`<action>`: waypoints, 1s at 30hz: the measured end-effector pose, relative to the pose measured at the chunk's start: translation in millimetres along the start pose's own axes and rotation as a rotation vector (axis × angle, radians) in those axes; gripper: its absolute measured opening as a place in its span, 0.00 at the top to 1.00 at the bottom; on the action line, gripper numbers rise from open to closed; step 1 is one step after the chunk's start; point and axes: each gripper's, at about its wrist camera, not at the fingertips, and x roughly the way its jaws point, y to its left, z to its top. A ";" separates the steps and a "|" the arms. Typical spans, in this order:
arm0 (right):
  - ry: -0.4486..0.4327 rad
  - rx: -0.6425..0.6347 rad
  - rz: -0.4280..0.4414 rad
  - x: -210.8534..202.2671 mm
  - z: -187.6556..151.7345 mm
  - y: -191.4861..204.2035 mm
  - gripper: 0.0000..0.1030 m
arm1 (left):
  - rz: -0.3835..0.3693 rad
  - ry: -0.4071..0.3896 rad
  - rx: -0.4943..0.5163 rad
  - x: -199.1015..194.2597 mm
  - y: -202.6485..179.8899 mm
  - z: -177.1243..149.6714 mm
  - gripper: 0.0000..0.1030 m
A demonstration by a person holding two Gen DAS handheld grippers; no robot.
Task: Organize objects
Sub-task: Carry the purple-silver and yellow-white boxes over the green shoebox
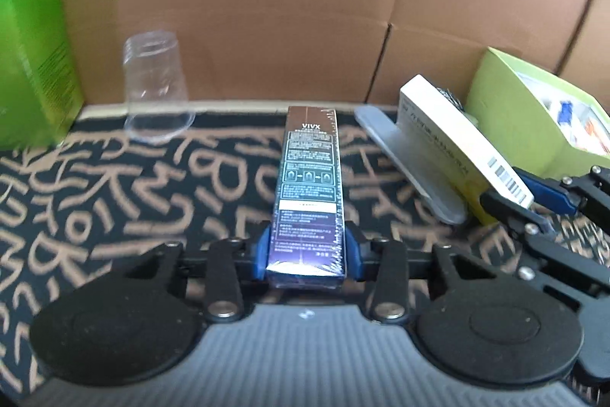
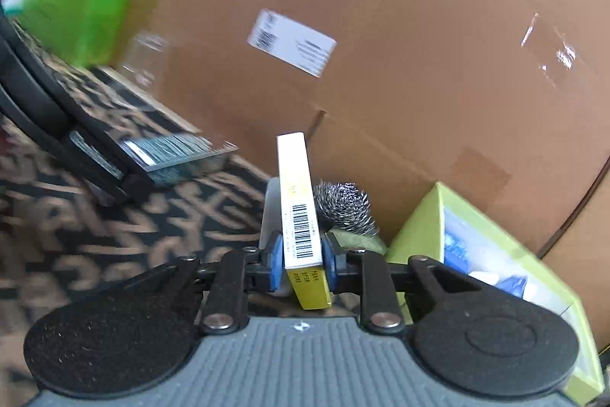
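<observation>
My left gripper [image 1: 309,250] is shut on the near end of a long dark blue carton marked VIVX [image 1: 310,178], its blue pads pressing both sides. The carton points away from me over the black-and-tan patterned cloth [image 1: 114,185]. My right gripper [image 2: 303,254] is shut on a slim white and yellow box with a barcode [image 2: 295,185], held on edge. In the left wrist view that box [image 1: 457,147] is tilted at the right, with the right gripper [image 1: 533,201] behind it. The right wrist view shows the dark carton [image 2: 179,151] blurred at the left.
A large cardboard box [image 1: 228,25] walls the back. A clear plastic cup [image 1: 156,82] stands upside down at the back left, beside a green box [image 1: 30,44]. A lime-green open box [image 1: 533,109] with small items, a steel scourer [image 2: 345,205] and a grey flat piece [image 1: 408,163] crowd the right.
</observation>
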 end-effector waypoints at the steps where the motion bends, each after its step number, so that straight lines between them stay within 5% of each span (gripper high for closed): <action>1: 0.000 0.018 0.028 -10.0 -1.3 0.2 0.76 | -0.002 0.001 0.009 -5.9 0.9 -7.0 0.62; 6: -0.008 0.019 0.176 -61.4 -18.3 12.9 0.70 | 0.024 -0.009 0.016 -29.4 9.7 -26.7 0.61; 8: -0.022 0.105 0.314 -67.2 -21.5 4.3 0.58 | 0.046 -0.013 0.015 -30.5 12.3 -25.8 0.59; 10: -0.026 0.200 0.387 -64.3 -22.7 -1.7 0.27 | 0.053 -0.010 0.004 -29.1 15.0 -21.8 0.57; 13: -0.048 0.188 0.307 -65.9 -24.4 -1.2 0.19 | 0.059 -0.007 0.007 -23.6 13.2 -18.1 0.54; 19: 0.018 0.200 0.430 -18.4 -21.3 -2.1 0.18 | 0.097 0.004 0.039 -1.1 7.4 -0.8 0.45; 23: 0.072 0.245 0.431 -4.3 -27.7 -0.5 0.22 | 0.080 0.015 0.071 7.2 3.4 7.7 0.61; 30: 0.067 0.230 0.443 -16.4 -27.5 3.5 0.26 | 0.108 0.010 0.098 12.7 -5.4 7.0 0.56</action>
